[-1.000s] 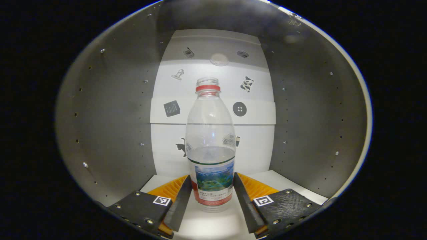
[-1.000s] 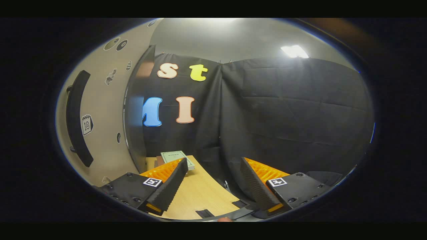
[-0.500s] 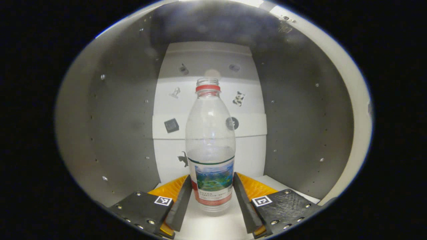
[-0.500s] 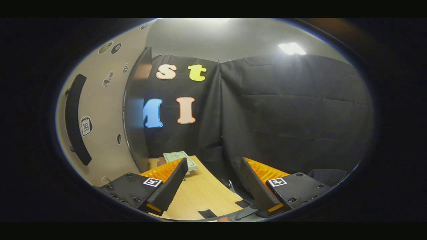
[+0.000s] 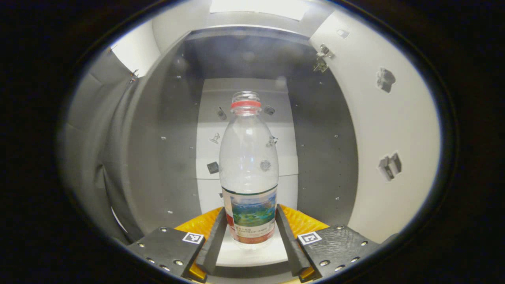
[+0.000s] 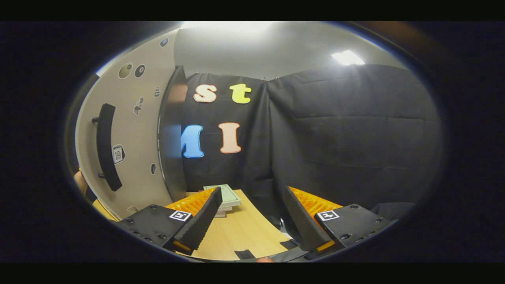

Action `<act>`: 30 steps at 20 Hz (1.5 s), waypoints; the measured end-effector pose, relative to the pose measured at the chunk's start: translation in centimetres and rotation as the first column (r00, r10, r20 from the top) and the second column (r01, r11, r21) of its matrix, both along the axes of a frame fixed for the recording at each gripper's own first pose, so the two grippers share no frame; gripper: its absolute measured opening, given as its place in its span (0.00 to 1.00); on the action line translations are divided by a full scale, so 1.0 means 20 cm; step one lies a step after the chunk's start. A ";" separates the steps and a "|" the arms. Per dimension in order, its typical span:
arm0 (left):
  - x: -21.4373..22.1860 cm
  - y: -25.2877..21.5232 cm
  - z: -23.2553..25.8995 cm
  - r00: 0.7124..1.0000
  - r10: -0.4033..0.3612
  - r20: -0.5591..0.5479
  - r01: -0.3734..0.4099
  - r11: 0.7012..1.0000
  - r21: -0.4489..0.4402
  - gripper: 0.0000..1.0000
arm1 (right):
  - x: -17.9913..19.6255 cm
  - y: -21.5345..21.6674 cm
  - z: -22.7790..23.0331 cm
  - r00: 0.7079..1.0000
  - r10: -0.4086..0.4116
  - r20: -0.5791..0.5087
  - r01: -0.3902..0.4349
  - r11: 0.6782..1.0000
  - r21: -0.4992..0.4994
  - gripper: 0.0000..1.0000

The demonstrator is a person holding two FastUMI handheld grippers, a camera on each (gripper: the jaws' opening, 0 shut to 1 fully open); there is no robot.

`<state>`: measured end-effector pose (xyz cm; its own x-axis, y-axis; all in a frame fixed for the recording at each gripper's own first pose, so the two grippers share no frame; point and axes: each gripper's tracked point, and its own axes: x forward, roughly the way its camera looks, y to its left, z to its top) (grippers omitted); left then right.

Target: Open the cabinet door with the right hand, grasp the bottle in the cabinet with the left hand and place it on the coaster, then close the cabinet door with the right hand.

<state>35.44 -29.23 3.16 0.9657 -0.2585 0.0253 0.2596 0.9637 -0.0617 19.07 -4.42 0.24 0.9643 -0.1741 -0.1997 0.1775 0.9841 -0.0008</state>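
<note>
The bottle (image 5: 248, 173) is the landmark: it stands upright, clenched at its label between both fingers of the left gripper (image 5: 249, 236), just in front of the cabinet (image 5: 158, 157) opening. The carrying step seems in hand; next it must reach the coaster. To its right the cabinet door (image 6: 130, 130) stands open beside the right gripper (image 6: 252, 221), whose fingers are spread and empty.

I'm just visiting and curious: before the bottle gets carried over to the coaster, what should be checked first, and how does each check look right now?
1. Left gripper shut on the bottle: ok, both fingers press its label.
2. Bottle upright: ok.
3. Cabinet door open: ok.
4. Right gripper free and open: ok.
5. Bottle cap on: not ok, the neck looks open.
6. Coaster ready: cannot tell.
</note>
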 end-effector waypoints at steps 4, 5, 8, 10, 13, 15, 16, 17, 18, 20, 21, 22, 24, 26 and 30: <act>-0.26 0.17 0.02 0.999 0.048 0.014 -0.049 0.998 0.028 0.69 | -0.03 0.00 -0.03 0.997 0.072 0.004 -0.073 0.997 0.030 0.96; -0.32 0.20 0.01 0.998 0.061 0.012 -0.062 0.997 0.037 0.69 | -0.04 0.01 -0.03 0.996 0.088 0.006 -0.089 0.995 0.038 0.96; -0.50 0.35 -0.01 0.993 0.114 0.014 -0.114 0.992 0.053 0.69 | -0.06 0.04 -0.03 0.989 0.143 0.026 -0.145 0.988 0.056 0.96; -0.63 0.47 -0.07 0.989 0.151 0.004 -0.151 0.986 0.067 0.69 | -0.06 0.06 -0.04 0.984 0.173 0.033 -0.174 0.983 0.049 0.96; -0.80 0.62 -0.17 0.982 0.189 -0.024 -0.186 0.979 0.077 0.69 | -0.04 0.06 -0.03 0.983 0.177 0.050 -0.179 0.983 0.051 0.99; -0.89 0.70 -0.24 0.980 0.197 -0.028 -0.195 0.978 0.071 0.69 | -0.03 0.08 -0.02 0.982 0.173 0.072 -0.178 0.981 0.079 0.96; -0.93 0.73 -0.28 0.979 0.200 -0.031 -0.197 0.978 0.069 0.69 | -0.02 0.09 -0.02 0.983 0.167 0.081 -0.174 0.981 0.090 0.96; -0.96 0.76 -0.33 0.978 0.204 -0.037 -0.201 0.977 0.070 0.69 | -0.01 0.08 -0.02 0.984 0.158 0.084 -0.166 0.981 0.100 0.96; -0.99 0.80 -0.39 0.977 0.208 -0.045 -0.204 0.976 0.070 0.69 | 0.00 0.08 -0.02 0.985 0.150 0.086 -0.159 0.981 0.108 0.96; -1.04 0.85 -0.52 0.975 0.210 -0.069 -0.207 0.977 0.059 0.69 | -0.01 0.08 -0.04 0.988 0.133 0.084 -0.142 0.983 0.115 0.94; -1.07 0.87 -0.58 0.974 0.212 -0.081 -0.209 0.977 0.052 0.69 | -0.02 0.08 -0.05 0.989 0.123 0.077 -0.131 0.986 0.107 0.93; -1.09 0.89 -0.65 0.973 0.212 -0.091 -0.209 0.977 0.044 0.69 | -0.03 0.08 -0.06 0.991 0.113 0.073 -0.120 0.988 0.094 0.92; -1.10 0.89 -0.78 0.970 0.214 -0.111 -0.212 0.977 0.033 0.69 | -0.06 0.09 -0.05 0.992 0.101 0.075 -0.107 0.992 0.072 0.98; -1.12 0.90 -0.91 0.969 0.212 -0.128 -0.210 0.977 0.030 0.71 | -0.09 0.11 -0.04 0.992 0.089 0.087 -0.094 0.994 0.056 0.98; -1.20 0.90 -1.18 0.964 0.201 -0.176 -0.197 0.980 0.038 0.69 | -0.15 0.14 -0.07 0.994 0.082 0.071 -0.085 0.996 0.041 0.93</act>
